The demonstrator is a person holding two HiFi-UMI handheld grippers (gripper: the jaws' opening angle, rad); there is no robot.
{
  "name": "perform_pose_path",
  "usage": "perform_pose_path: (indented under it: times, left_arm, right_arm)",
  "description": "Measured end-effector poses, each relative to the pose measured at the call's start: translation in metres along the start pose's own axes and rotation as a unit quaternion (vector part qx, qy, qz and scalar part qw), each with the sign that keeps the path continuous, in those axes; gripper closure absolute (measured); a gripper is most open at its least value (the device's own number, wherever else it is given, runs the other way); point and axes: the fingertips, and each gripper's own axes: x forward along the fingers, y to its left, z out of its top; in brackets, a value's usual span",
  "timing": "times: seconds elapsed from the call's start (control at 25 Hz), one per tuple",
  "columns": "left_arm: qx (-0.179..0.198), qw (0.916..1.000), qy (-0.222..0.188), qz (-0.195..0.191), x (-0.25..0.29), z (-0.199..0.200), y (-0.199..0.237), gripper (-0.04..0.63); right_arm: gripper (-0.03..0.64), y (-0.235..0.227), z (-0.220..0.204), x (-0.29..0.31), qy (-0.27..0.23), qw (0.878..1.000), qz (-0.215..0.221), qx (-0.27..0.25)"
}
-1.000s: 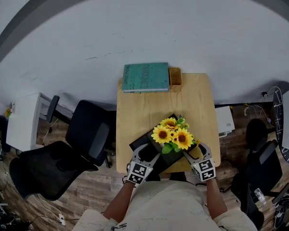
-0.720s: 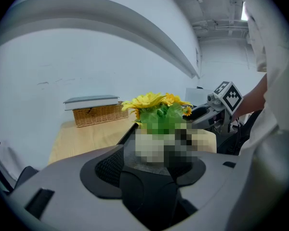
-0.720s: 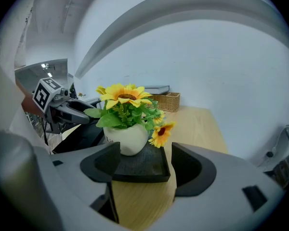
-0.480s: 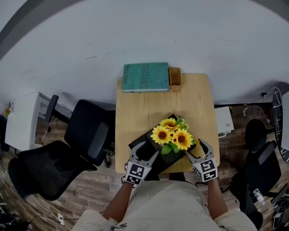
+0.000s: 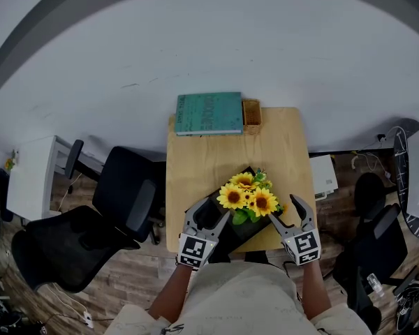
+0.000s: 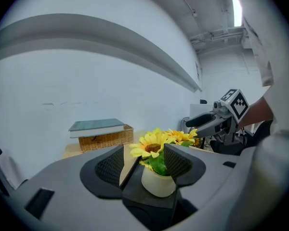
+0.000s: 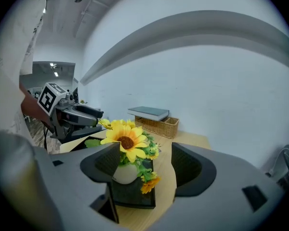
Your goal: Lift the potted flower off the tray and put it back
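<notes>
1. Chair [image 5: 115, 211] in black stands at the far left, beside the wooden table [image 5: 279, 152].
2. We see the left gripper [image 5: 211, 211] at the table's near edge. Its jaws are spread wide and clamp nothing.
3. In the left gripper view we find the near corner of the black tray [image 6: 149, 196] low between those jaws, and the white pot of the potted flower [image 6: 158, 181] just ahead of them.
4. We see a teal book [image 5: 209, 113] at the table's far edge, lying on a wicker basket [image 5: 251, 112].
5. The potted flower sits on the tray near the table's front edge, between the two grippers, its yellow blooms upright.
6. We see the right gripper [image 5: 283, 209] just beside the blooms on their right. Its jaws are also wide apart and hold nothing.
7. In the right gripper view the pot shows beside the left jaw, and we cannot tell whether they touch.
</notes>
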Motion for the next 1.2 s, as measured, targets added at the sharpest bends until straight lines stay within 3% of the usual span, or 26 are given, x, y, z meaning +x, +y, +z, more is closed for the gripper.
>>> perform_pose_path:
  times: [0.56, 0.8, 1.04, 1.2]
  left_arm:
    - [0.004, 0.998, -0.051, 0.037, -0.005, 0.046, 0.022, 0.333]
    - [0.016, 0.9957, -0.074, 0.053, -0.007, 0.07, 0.029, 0.333]
    - [0.051, 0.991, -0.106, 0.064, -0.016, 0.103, 0.029, 0.333]
    - [0.042, 0.991, -0.105, 0.071, -0.023, 0.116, 0.032, 0.333]
  right_arm:
    - [0.288, -0.009, 0.043, -0.003, -0.053, 0.998, -0.016, -0.006]
    - [0.288, -0.017, 0.072, -0.005, -0.08, 0.996, -0.026, -0.022]
    - [0.288, -0.025, 0.106, -0.016, -0.123, 0.991, -0.035, -0.035]
    - [0.288, -0.031, 0.129, -0.024, -0.146, 0.987, -0.044, -0.047]
